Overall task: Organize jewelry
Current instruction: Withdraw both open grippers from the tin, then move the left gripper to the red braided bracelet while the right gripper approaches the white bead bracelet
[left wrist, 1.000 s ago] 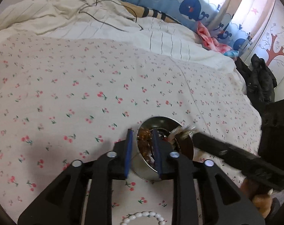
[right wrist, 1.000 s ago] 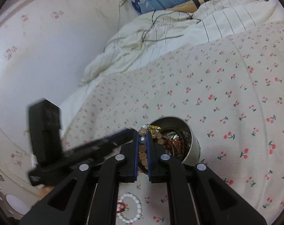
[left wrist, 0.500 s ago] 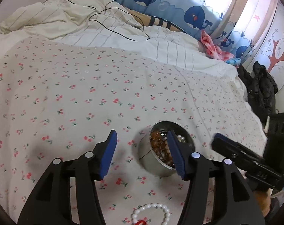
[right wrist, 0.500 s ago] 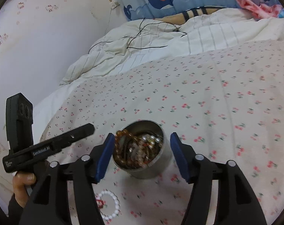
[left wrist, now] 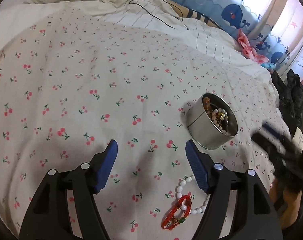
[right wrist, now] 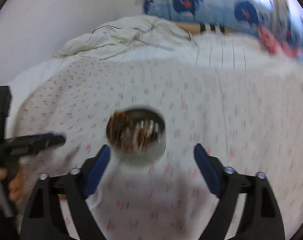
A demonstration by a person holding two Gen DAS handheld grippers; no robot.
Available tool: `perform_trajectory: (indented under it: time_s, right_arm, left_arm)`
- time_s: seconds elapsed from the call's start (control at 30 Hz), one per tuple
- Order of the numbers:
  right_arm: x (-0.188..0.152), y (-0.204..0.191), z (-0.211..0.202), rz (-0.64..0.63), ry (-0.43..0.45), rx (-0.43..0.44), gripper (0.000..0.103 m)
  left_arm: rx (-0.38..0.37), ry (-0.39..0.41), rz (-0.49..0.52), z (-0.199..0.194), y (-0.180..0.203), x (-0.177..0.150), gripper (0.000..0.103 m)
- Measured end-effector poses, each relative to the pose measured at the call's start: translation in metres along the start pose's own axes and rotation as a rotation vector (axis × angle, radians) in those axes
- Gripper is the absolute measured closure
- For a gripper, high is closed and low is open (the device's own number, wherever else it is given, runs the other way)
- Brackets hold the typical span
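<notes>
the round metal tin [left wrist: 211, 124], partly filled with beads, stood on the cherry-print bed sheet [left wrist: 91, 70]. the left gripper [left wrist: 151, 166] hovered near it, jaws spread and opening, nothing between them. the right gripper [right wrist: 151, 160], jaws likewise opening and empty, hung over the tin in a blurred view. a white pearl bracelet [left wrist: 183, 192] and red bracelet [left wrist: 177, 214] lay nearer. risk: soft bedding could let the tin tip and spill if nudged.

Beads [left wrist: 218, 116] in tin [left wrist: 203, 134] — both grippers clear
</notes>
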State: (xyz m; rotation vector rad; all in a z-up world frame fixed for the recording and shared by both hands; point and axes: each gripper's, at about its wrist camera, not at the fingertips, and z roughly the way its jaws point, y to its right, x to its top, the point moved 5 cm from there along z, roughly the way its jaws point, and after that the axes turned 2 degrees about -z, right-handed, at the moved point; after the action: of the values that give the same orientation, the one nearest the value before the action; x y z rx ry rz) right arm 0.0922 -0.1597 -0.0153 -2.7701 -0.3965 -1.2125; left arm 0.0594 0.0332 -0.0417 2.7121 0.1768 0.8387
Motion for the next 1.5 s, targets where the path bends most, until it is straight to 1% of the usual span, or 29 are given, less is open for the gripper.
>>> perform_trajectory:
  time_s: [0.1,0.2,0.3,0.37,0.4,0.53,0.63,0.7,0.73,0.8,0.9,0.93,0.97,1.03,1.07,1.1,1.13,1.2,1.27,1.37,1.4,1.43,1.5]
  right_arm:
    - [0.018,-0.013,0.030,-0.090,-0.043,-0.020,0.018]
    - [0.022,-0.018,0.061,-0.154,-0.112,-0.059,0.018]
    - [0.019,-0.014,0.089,-0.156,-0.177,-0.083,0.018]
    - [0.017,-0.007,0.099,-0.139,-0.212,-0.107,0.016]
    - [0.015,-0.003,0.103,-0.110,-0.224,-0.100,0.016]
    - [0.012,0.000,0.087,-0.095,-0.201,-0.116,0.016]
    - [0.009,0.005,0.049,-0.043,-0.121,-0.084,0.015]
    - [0.002,0.011,0.017,0.008,-0.055,-0.060,0.010]
    - [-0.007,0.013,-0.001,0.050,-0.026,-0.023,0.009]
    - [-0.030,0.011,-0.028,0.127,-0.002,0.087,0.009]
    - [-0.067,0.004,-0.050,0.156,0.007,0.149,0.009]
    - [-0.074,0.002,-0.053,0.157,0.003,0.151,0.009]
    - [-0.081,-0.001,-0.053,0.158,-0.010,0.156,0.010]
    - [-0.082,-0.009,-0.049,0.146,-0.023,0.173,0.010]
    - [-0.080,-0.013,-0.047,0.139,-0.018,0.178,0.013]
    - [-0.079,-0.016,-0.047,0.136,-0.016,0.185,0.020]
    - [-0.078,-0.019,-0.045,0.132,-0.015,0.195,0.022]
    - [-0.078,-0.026,-0.041,0.111,-0.016,0.186,0.025]
    - [-0.078,-0.036,-0.031,0.073,-0.043,0.189,0.030]
    - [-0.076,-0.054,-0.010,0.004,-0.087,0.158,0.031]
    - [-0.076,-0.062,-0.002,-0.038,-0.115,0.131,0.031]
    - [-0.078,-0.065,0.003,-0.071,-0.130,0.093,0.031]
    - [-0.087,-0.072,0.015,-0.164,-0.187,-0.005,0.030]
  left_arm:
    - [0.019,0.027,0.028,-0.003,0.004,0.003,0.034]
    - [0.025,0.036,0.039,-0.006,0.006,0.006,0.033]
    - [0.016,0.050,0.034,-0.010,0.006,0.009,0.031]
    - [0.021,0.059,0.034,-0.012,0.005,0.011,0.029]
    - [0.027,0.060,0.035,-0.013,0.005,0.011,0.028]
    - [0.033,0.059,0.034,-0.013,0.004,0.013,0.027]
    - [0.043,0.054,0.042,-0.013,0.003,0.012,0.026]
    - [0.055,0.044,0.060,-0.011,0.005,0.011,0.025]
    - [0.058,0.038,0.070,-0.010,0.005,0.009,0.025]
    - [0.066,0.018,0.113,-0.009,0.009,0.003,0.025]
    - [0.086,0.003,0.191,-0.013,0.016,-0.011,0.025]
    - [0.096,0.010,0.204,-0.017,0.015,-0.018,0.025]
    - [0.104,0.016,0.209,-0.021,0.014,-0.026,0.024]
    - [0.114,0.018,0.201,-0.027,0.009,-0.042,0.024]
    - [0.115,0.014,0.187,-0.030,0.005,-0.052,0.024]
    - [0.116,0.013,0.178,-0.033,0.002,-0.059,0.024]
    - [0.119,0.012,0.174,-0.035,0.000,-0.063,0.024]
    - [0.139,0.013,0.169,-0.035,-0.003,-0.069,0.024]
    - [0.152,0.020,0.164,-0.034,-0.004,-0.067,0.024]
    - [0.152,0.008,0.167,-0.032,-0.005,-0.070,0.024]
    - [0.153,0.000,0.181,-0.030,-0.003,-0.071,0.024]
    - [0.158,-0.009,0.200,-0.028,-0.001,-0.073,0.024]
    - [0.163,-0.032,0.232,-0.023,0.003,-0.077,0.024]
